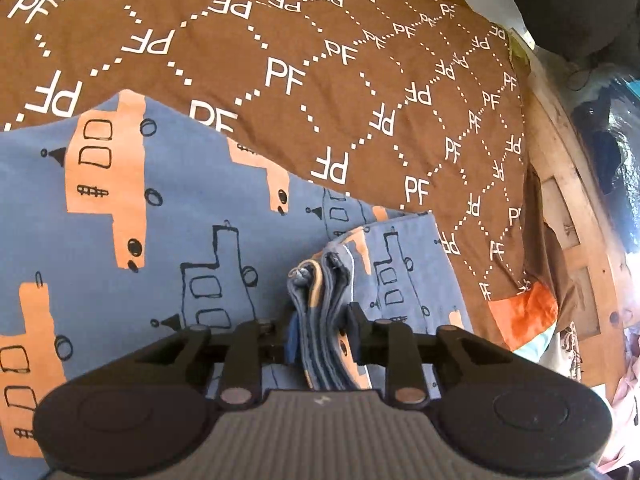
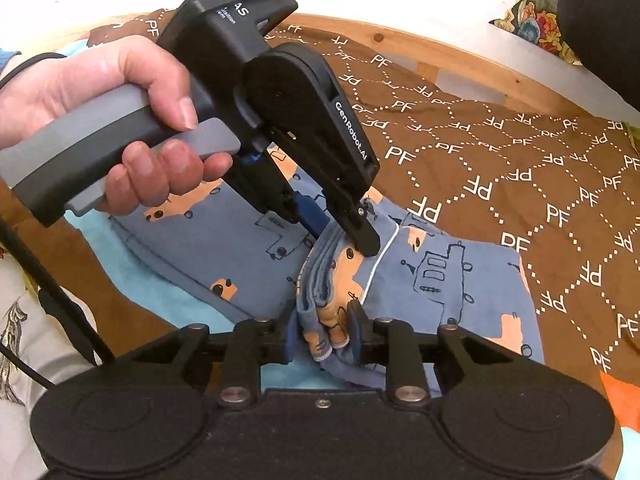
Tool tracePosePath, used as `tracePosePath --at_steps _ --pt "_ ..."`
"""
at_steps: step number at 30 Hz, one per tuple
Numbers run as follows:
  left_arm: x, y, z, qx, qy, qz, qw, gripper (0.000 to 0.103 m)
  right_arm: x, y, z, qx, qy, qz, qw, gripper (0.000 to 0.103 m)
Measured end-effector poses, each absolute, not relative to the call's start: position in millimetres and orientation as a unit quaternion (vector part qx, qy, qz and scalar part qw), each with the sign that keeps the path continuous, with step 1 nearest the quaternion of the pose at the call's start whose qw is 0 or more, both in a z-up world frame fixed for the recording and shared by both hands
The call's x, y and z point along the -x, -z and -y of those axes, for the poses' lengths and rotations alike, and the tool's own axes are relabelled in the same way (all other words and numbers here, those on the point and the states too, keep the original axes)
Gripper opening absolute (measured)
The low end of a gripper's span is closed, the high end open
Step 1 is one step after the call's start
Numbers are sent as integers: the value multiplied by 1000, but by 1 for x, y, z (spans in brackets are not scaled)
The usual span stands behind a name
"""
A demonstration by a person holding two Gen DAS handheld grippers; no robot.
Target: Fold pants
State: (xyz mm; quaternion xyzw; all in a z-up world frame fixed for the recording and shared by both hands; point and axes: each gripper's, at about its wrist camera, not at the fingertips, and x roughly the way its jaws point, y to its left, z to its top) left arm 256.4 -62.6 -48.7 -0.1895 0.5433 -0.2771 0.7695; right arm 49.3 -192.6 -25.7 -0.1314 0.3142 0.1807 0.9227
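No containers in either view, just the pants (image 2: 440,280) lying on the brown PF-print bedspread (image 2: 520,184), which I'm using as the landmark. The pants are blue with orange and outlined truck prints, lying partly doubled near the bedspread's near edge. I've got my left gripper (image 2: 344,232) clamped on a bunched stack of fabric edges, jaws narrow with several layers pinched between them; the left wrist view confirms it, folds standing up between the fingers (image 1: 354,316). My right gripper (image 2: 326,336) is also closed narrow on the same bunch, just beside the left one, fabric and a stitched hem sticking out between the jaws. My left hand (image 2: 132,120) wraps the grey handle and blocks the far-left part of the bedspread. A wooden bed frame (image 2: 460,64) runs along the bedspread's far side, and a turquoise cloth (image 2: 168,292) shows under the pants at the near-left edge. An orange patch (image 1: 524,316) sits at the bedspread's corner. Can't tell waistband from leg ends; the pants' lower part is cut off behind the gripper bodies.
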Motion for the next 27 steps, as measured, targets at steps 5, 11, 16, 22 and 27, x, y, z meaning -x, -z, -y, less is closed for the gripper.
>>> tracePosePath --at_steps 5,11,16,22,27 --pt "-257 50 61 191 270 -548 768 25 -50 25 193 130 -176 -318 923 24" --pt "-255 47 62 184 265 -546 773 12 -50 26 192 132 -170 -321 922 18" --pt "-246 39 60 174 272 -526 787 10 -48 23 188 140 -168 -319 922 15" --pt "-243 27 33 181 279 -518 788 9 -45 12 175 142 -196 -309 920 14" --pt "-233 23 -3 183 257 -512 799 9 -44 5 143 148 -239 -313 907 14"
